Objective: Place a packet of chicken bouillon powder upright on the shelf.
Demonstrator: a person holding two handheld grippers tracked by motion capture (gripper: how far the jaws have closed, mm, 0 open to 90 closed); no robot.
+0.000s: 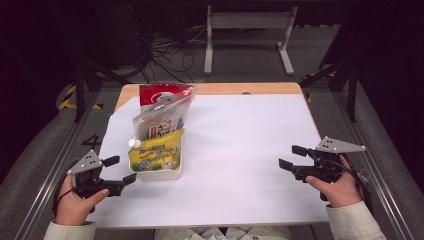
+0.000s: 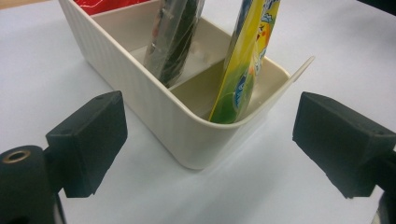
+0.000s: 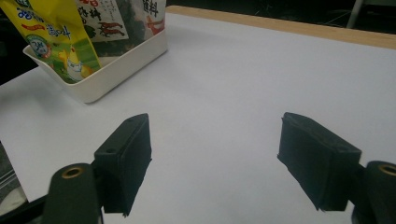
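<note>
Pouches (image 1: 155,155) upright in the bin (image 1: 159,175) near the worktop's left edge look light, soft and crinkly, best pinched at their top edges; both hand-held grippers, left (image 1: 120,170) and right (image 1: 292,157), gape released.

Right tongs (image 3: 212,163) gape over white table (image 3: 243,88); white bin (image 3: 109,70) holds packets.

The person's left hand (image 1: 75,200) holds the left gripper (image 1: 120,170) at the near left, with its jaws spread wide and pointing to the right. The right hand (image 1: 339,187) holds the right gripper (image 1: 292,156) at the near right, with its jaws also wide apart and pointing to the left. Both forearms, in pale sleeves, come in from below.
</note>
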